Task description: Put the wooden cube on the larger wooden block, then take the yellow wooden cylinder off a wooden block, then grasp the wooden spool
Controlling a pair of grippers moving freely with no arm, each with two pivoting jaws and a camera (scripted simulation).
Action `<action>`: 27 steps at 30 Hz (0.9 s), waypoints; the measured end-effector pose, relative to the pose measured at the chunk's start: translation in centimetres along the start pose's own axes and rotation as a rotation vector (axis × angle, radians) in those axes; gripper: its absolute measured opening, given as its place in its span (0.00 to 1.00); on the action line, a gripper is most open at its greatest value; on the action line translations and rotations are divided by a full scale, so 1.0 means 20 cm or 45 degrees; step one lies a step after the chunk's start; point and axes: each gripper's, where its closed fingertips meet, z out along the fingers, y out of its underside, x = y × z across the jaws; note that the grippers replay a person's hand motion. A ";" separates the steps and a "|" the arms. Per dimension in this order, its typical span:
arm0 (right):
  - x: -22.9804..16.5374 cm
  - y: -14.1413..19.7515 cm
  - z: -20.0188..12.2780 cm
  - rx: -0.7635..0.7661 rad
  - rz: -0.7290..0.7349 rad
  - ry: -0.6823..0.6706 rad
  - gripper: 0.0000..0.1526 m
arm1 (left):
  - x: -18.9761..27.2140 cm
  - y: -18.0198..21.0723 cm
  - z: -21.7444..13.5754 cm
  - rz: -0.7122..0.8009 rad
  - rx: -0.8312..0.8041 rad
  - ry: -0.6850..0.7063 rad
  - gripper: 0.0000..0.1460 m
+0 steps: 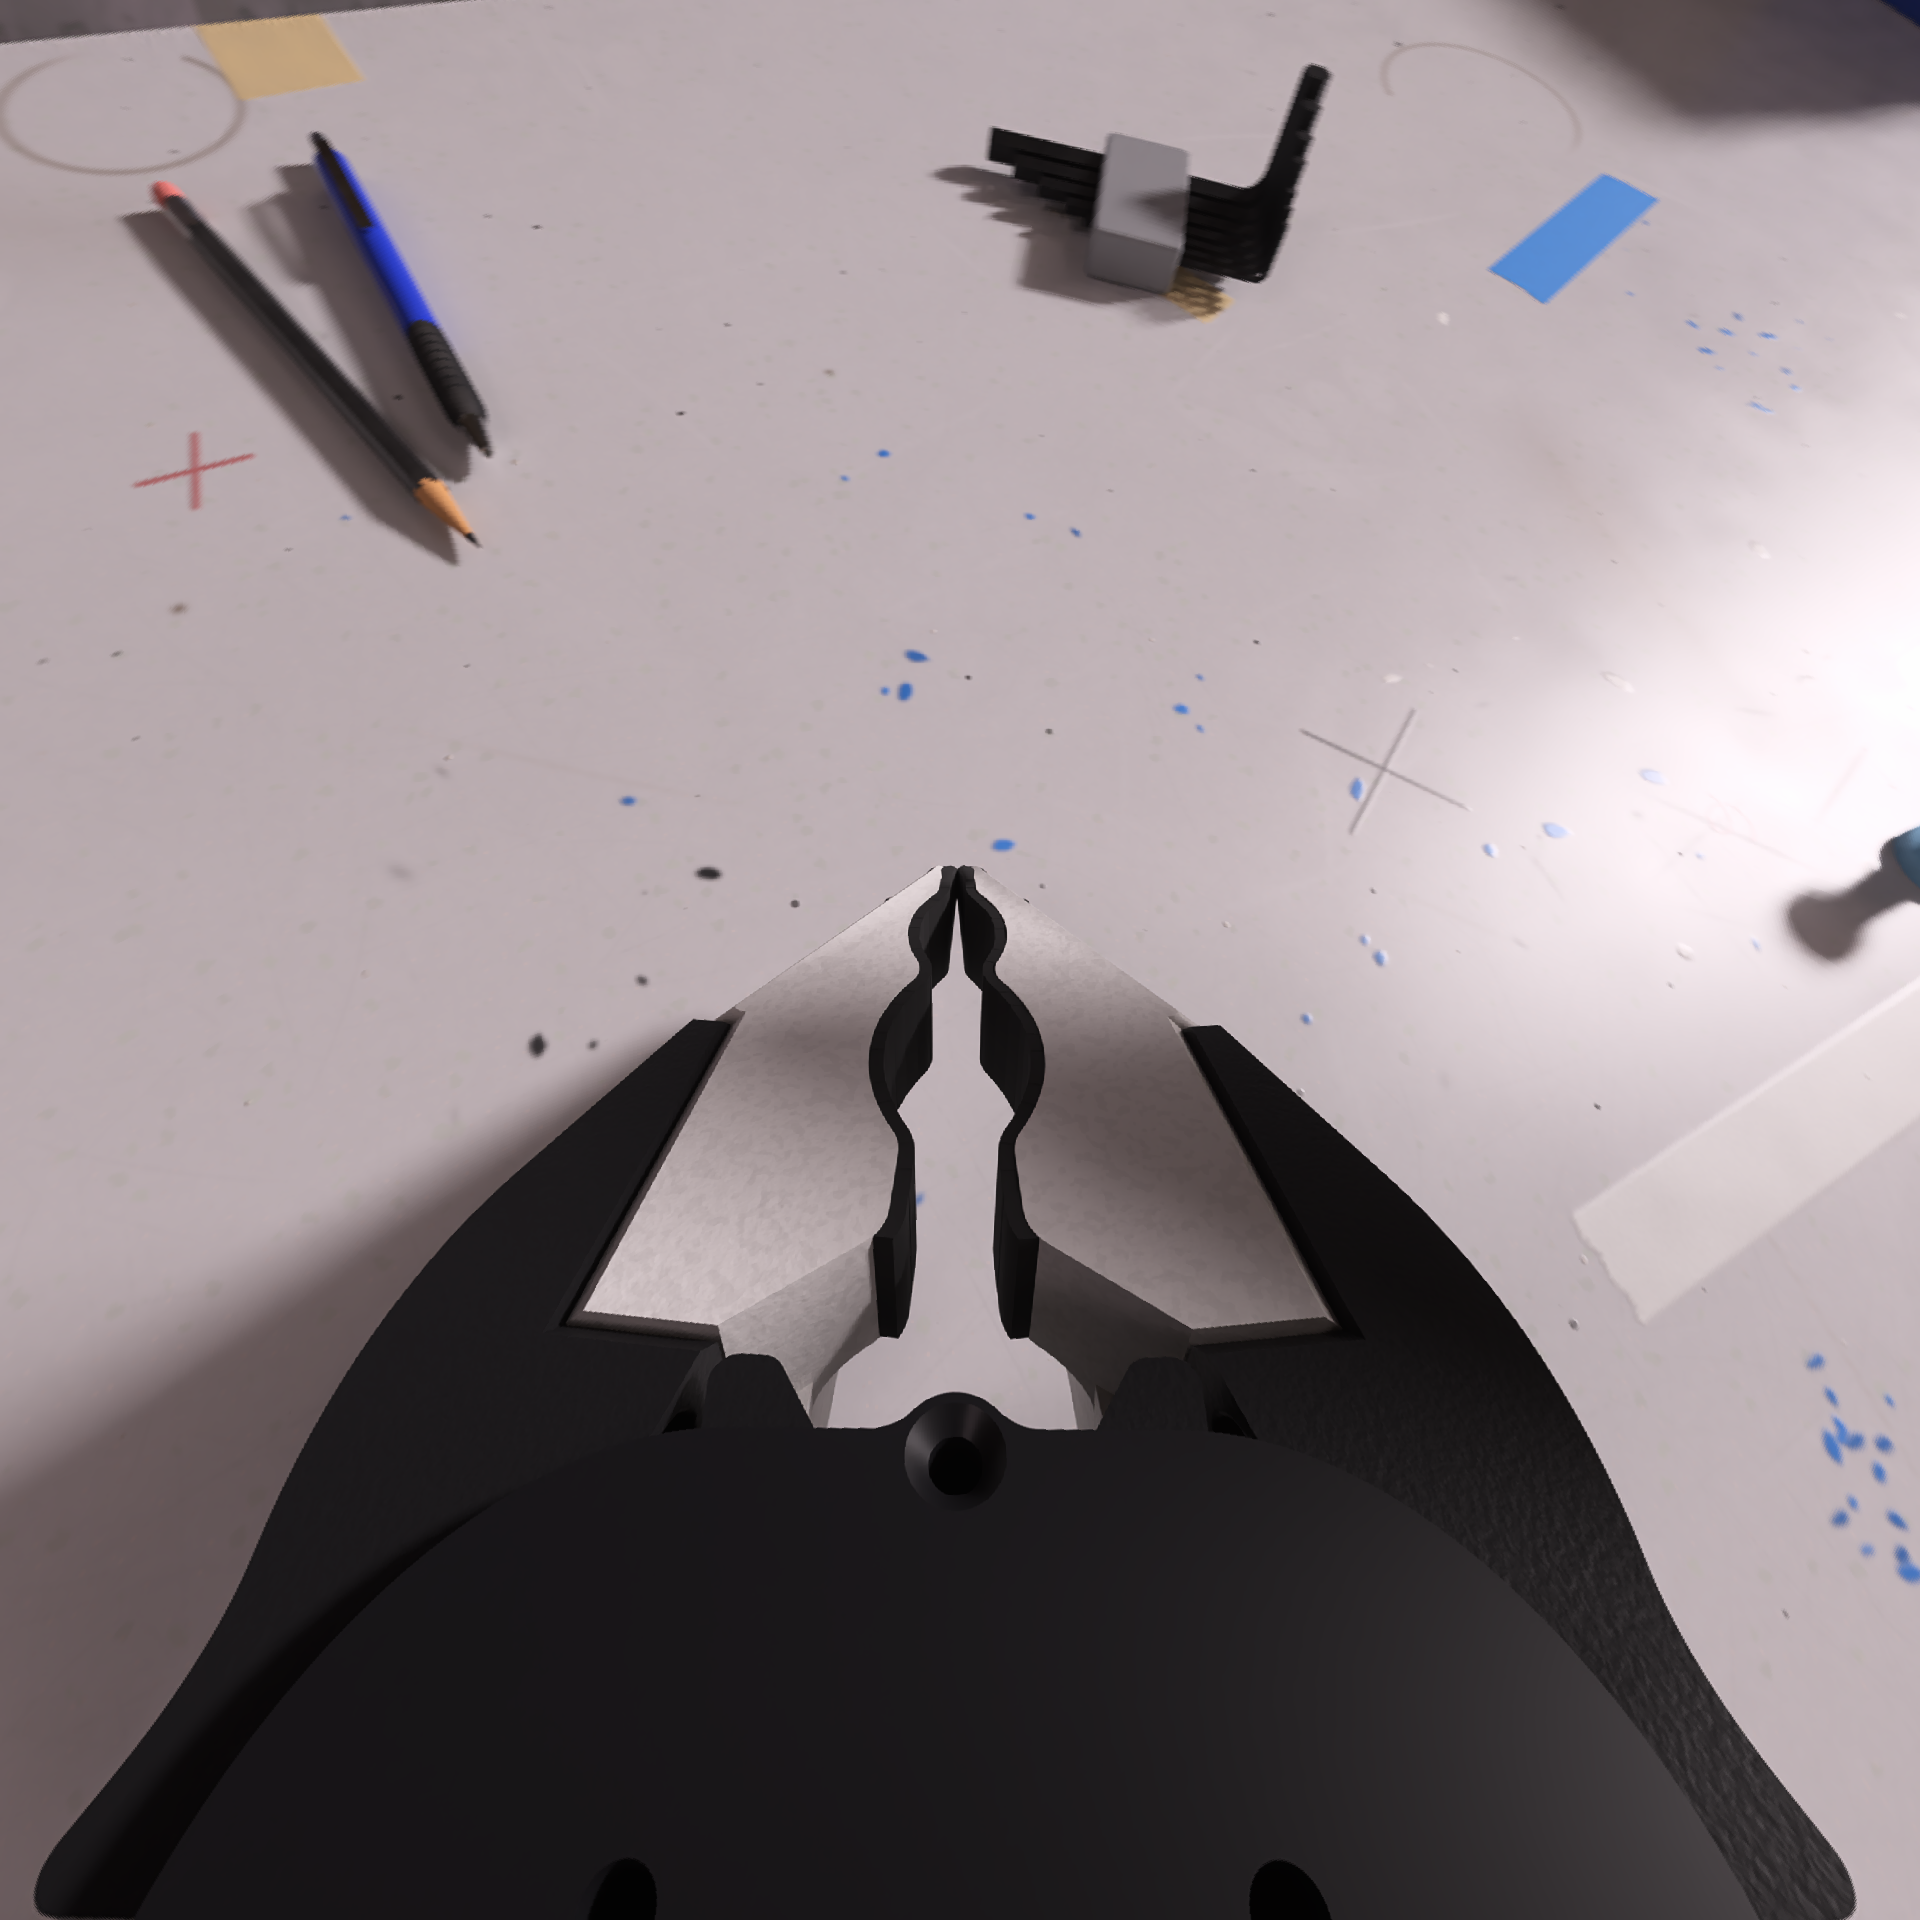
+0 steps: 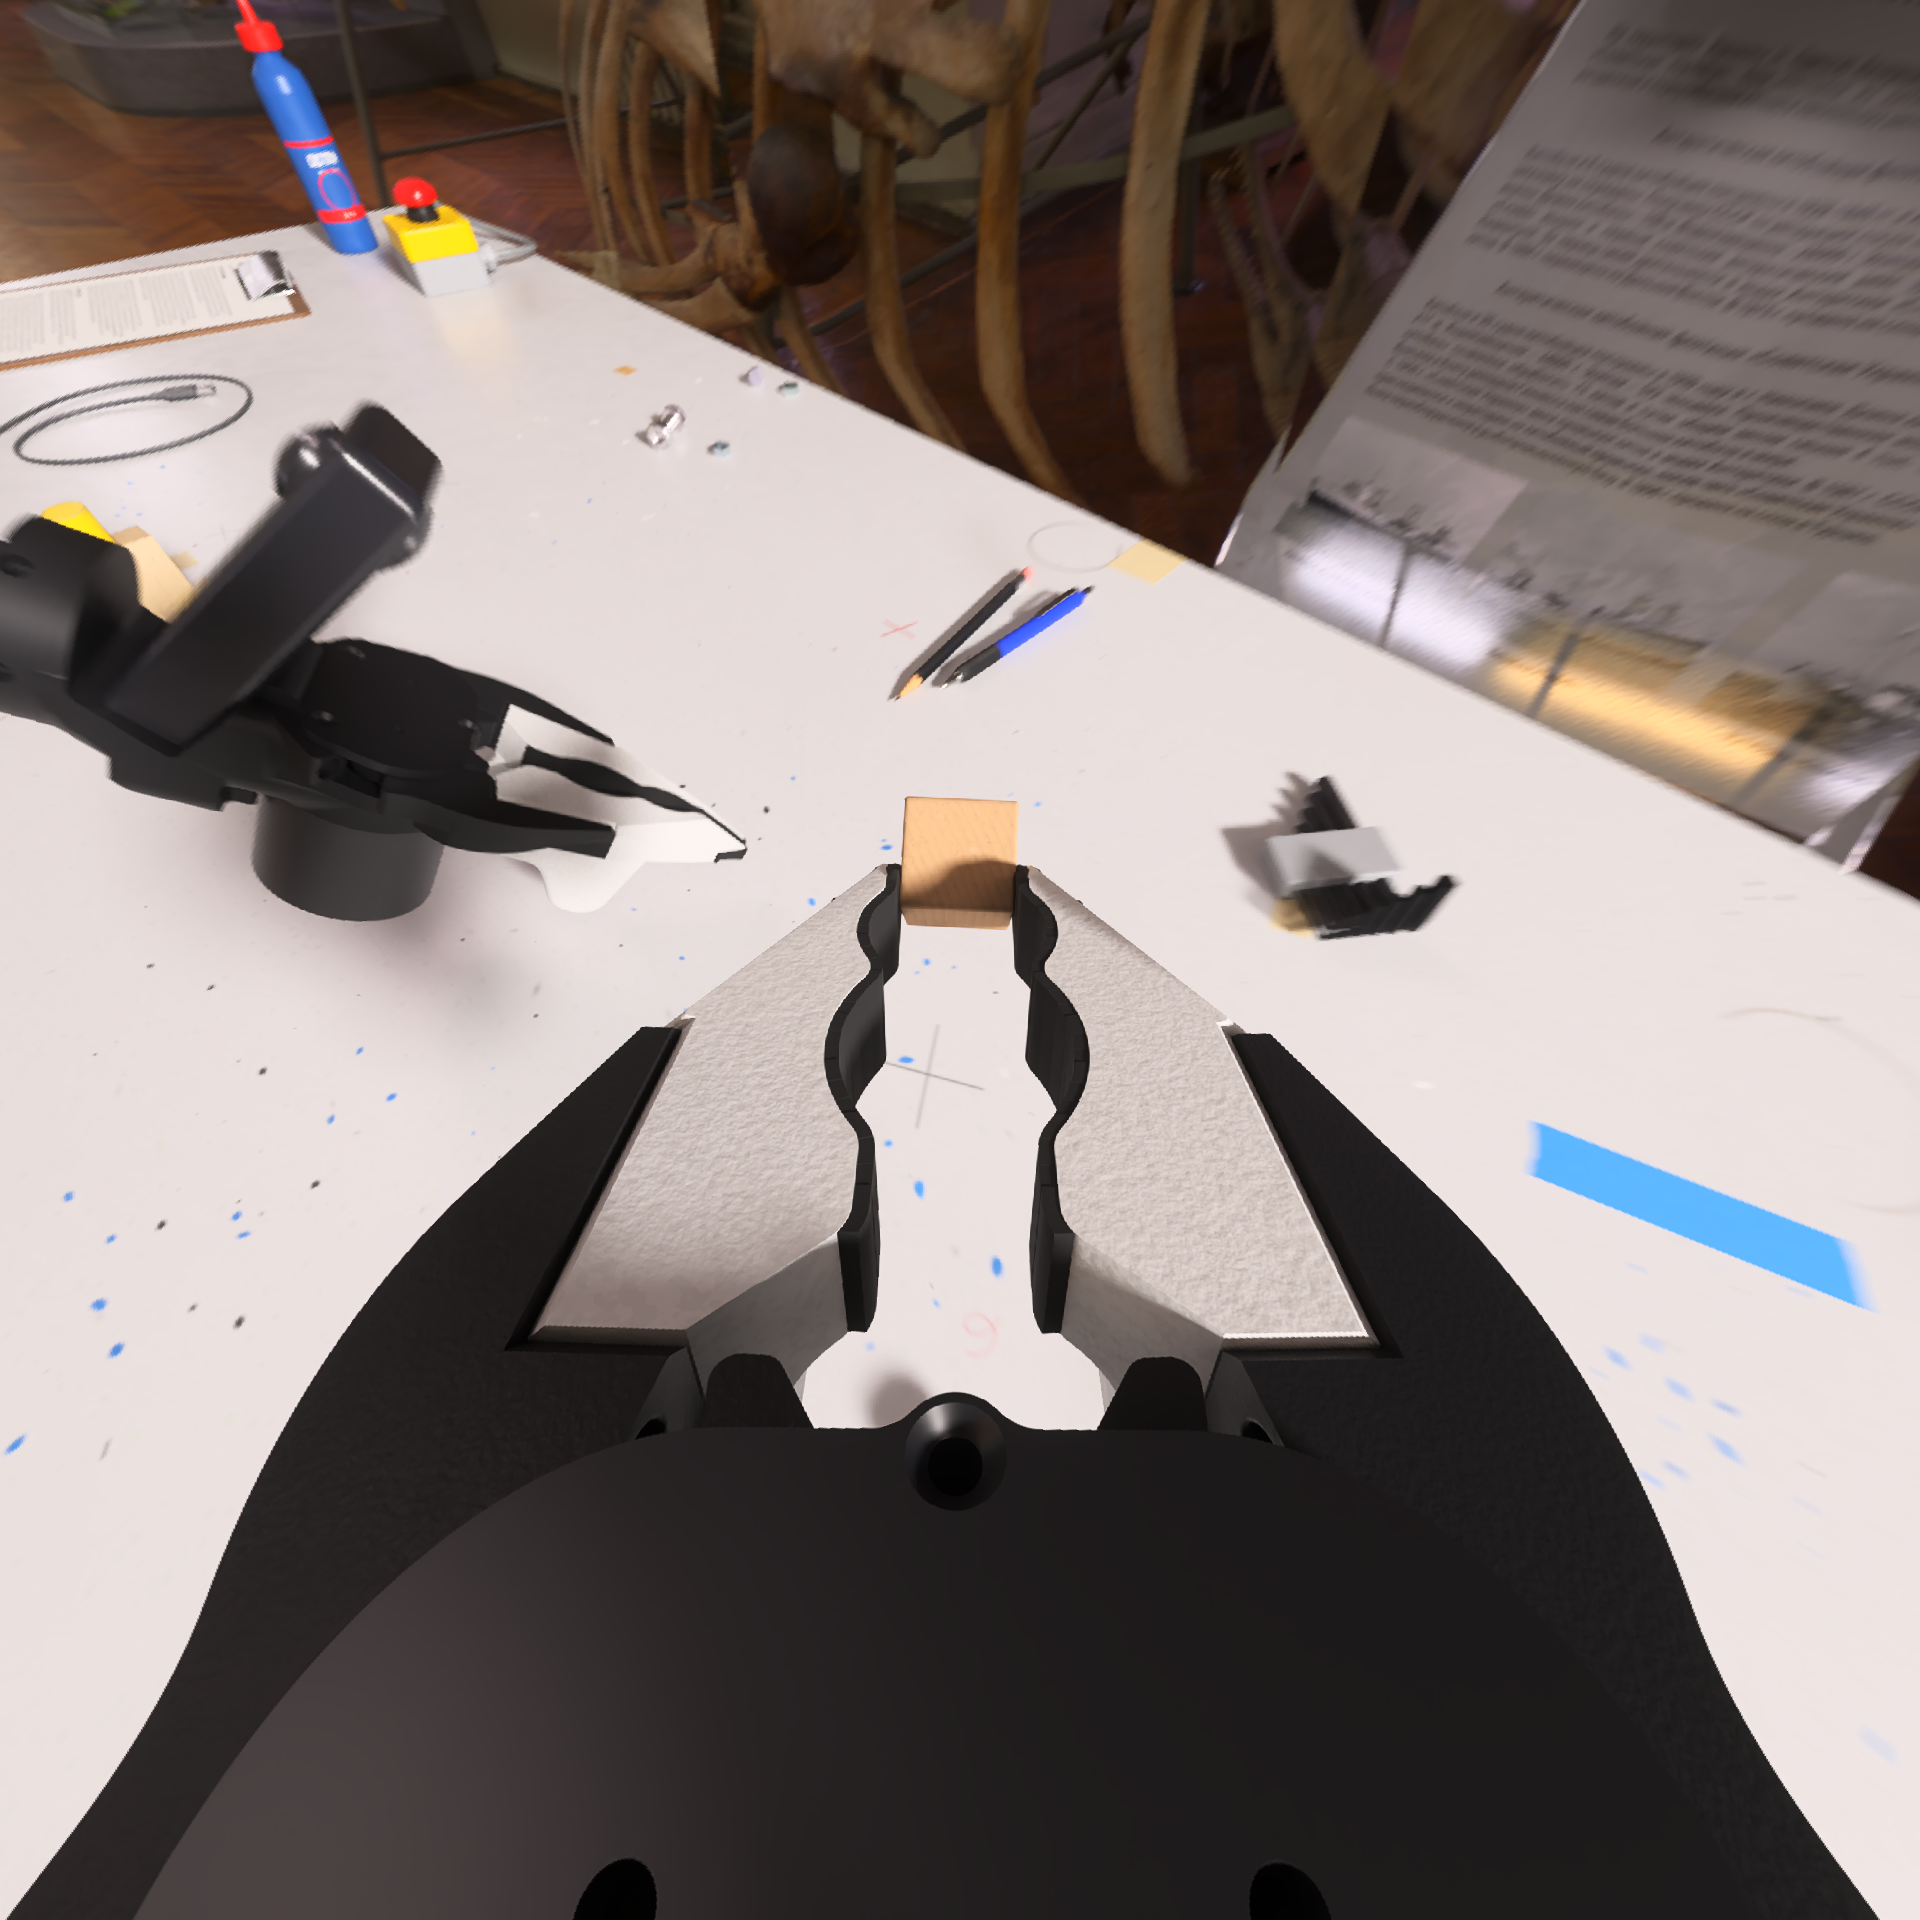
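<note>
My right gripper [image 2: 958, 878] is shut on the wooden cube [image 2: 958, 857], a small light-brown block held between its fingertips above the white table [image 2: 727, 582]. My left gripper [image 1: 956, 873] is shut and empty, low over the table; it also shows in the right wrist view [image 2: 717, 836] at the left. Behind it, at the far left edge, a yellow piece [image 2: 73, 516] and a bit of pale wood [image 2: 156, 582] peek out, mostly hidden by the gripper body. The spool is not in view.
A pencil [image 1: 312, 364] and a blue pen [image 1: 400, 291] lie at the left. A set of black hex keys [image 1: 1164, 203] lies ahead. Blue tape [image 1: 1571, 237], a clipboard [image 2: 145, 307], a blue bottle [image 2: 307, 145], a yellow button box [image 2: 436, 244] and a cable [image 2: 125, 416] lie around. The table edge runs diagonally at the right wrist view's upper right.
</note>
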 end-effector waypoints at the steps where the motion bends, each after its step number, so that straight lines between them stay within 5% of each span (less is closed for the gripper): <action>1: 0.01 -0.05 -0.08 0.008 -0.017 0.027 0.14 | 0.01 0.00 0.00 0.010 -0.002 0.023 0.00; 9: 0.29 -0.52 -0.92 0.053 -0.184 0.408 0.14 | 0.09 0.04 0.00 0.078 -0.065 0.168 0.00; 14: 0.57 -0.54 -1.32 0.067 -0.121 0.671 0.14 | 0.11 0.05 -0.01 0.058 -0.072 0.218 0.00; 17: 0.76 -0.35 -1.40 0.100 0.004 0.750 0.14 | 0.11 0.05 -0.01 0.062 -0.071 0.230 0.00; 27: 1.21 0.76 -1.37 -0.052 0.724 0.960 0.14 | 0.12 0.05 -0.02 0.176 -0.039 0.154 0.00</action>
